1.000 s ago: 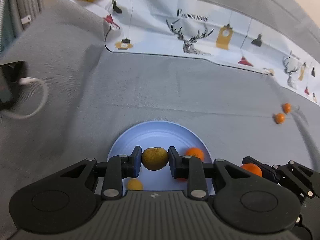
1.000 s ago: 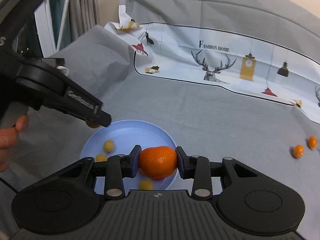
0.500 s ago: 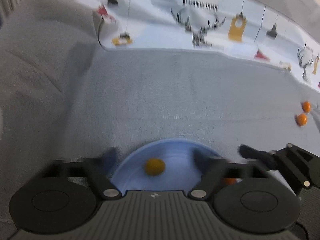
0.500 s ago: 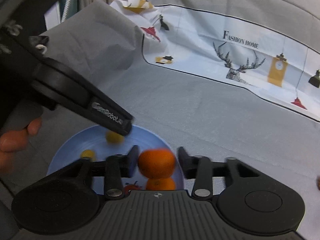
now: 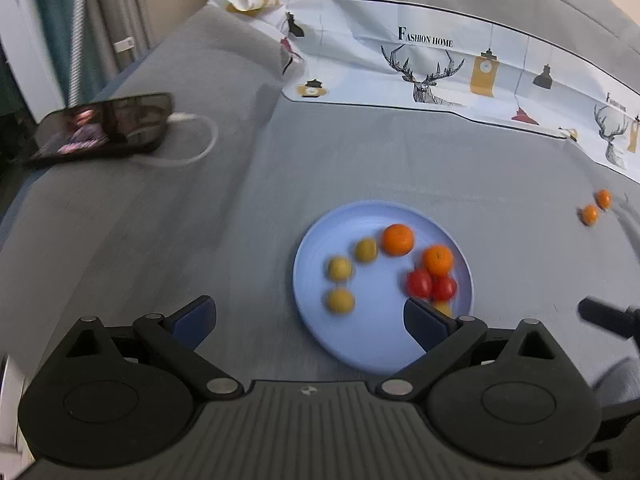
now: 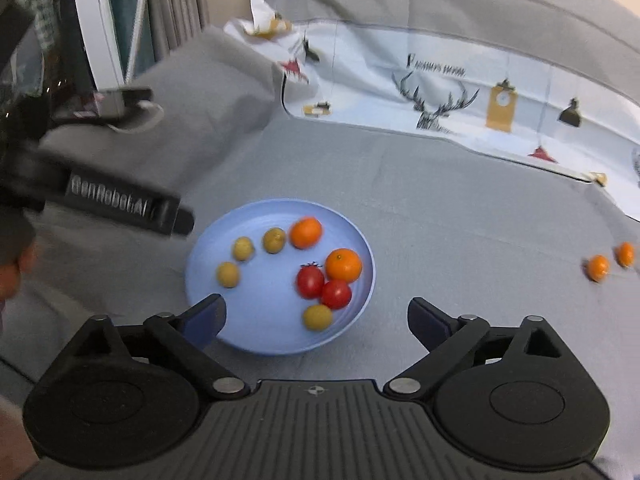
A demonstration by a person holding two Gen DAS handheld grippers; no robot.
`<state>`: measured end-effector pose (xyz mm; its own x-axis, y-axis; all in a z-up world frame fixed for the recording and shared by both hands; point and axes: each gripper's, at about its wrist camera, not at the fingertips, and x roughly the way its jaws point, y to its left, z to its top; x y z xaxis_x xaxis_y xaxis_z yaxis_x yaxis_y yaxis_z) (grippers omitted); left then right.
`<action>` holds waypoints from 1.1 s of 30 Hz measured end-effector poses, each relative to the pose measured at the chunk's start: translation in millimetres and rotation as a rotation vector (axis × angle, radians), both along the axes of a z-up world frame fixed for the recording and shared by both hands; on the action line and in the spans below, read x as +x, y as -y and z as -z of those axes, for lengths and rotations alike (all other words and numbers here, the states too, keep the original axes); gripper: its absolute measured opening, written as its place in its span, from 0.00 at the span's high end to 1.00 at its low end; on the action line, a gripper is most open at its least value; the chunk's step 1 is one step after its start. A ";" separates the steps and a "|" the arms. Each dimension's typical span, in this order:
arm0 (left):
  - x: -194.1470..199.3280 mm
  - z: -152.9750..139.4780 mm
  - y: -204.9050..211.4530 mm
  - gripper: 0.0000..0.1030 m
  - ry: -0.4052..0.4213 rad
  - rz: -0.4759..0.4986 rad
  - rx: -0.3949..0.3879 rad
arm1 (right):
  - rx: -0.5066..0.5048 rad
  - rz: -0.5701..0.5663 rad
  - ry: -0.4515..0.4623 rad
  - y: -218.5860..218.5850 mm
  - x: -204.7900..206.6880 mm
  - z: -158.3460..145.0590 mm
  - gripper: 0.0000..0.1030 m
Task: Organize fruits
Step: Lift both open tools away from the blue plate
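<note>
A light blue plate lies on the grey cloth. It holds two oranges, two red tomatoes and several small yellow-green fruits. Two small orange fruits lie on the cloth far to the right. My left gripper is open and empty, above the plate's near edge. My right gripper is open and empty, above the plate's near right edge.
A black phone with a white cable lies at the left. A white printed cloth covers the back. Curtains hang at the far left. The left gripper's body shows left of the plate.
Both grippers have opened and let go: the yellow-green fruit and the orange now lie on the plate. Both grippers have pulled up and back from it.
</note>
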<state>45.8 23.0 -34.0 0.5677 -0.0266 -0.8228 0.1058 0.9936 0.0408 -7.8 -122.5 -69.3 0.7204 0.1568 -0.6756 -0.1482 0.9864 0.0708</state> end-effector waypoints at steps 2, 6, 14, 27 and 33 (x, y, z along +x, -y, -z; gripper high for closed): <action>-18.9 -6.7 -3.2 0.02 0.015 -0.008 0.000 | 0.006 0.009 0.032 -2.0 -19.4 -12.0 0.03; -54.0 -19.3 -4.2 0.00 0.042 -0.009 -0.016 | -0.023 0.014 0.112 -7.4 -55.4 -31.8 0.01; -105.2 -47.9 -6.1 0.00 0.126 -0.009 -0.034 | -0.063 0.018 0.215 -12.0 -109.3 -53.5 0.01; -142.9 -71.0 -4.2 0.00 0.204 0.018 -0.037 | -0.084 0.017 0.305 -20.5 -147.2 -71.1 0.01; -147.4 -72.9 -4.8 0.00 0.213 0.028 -0.040 | -0.090 0.025 0.314 -22.1 -151.6 -72.3 0.01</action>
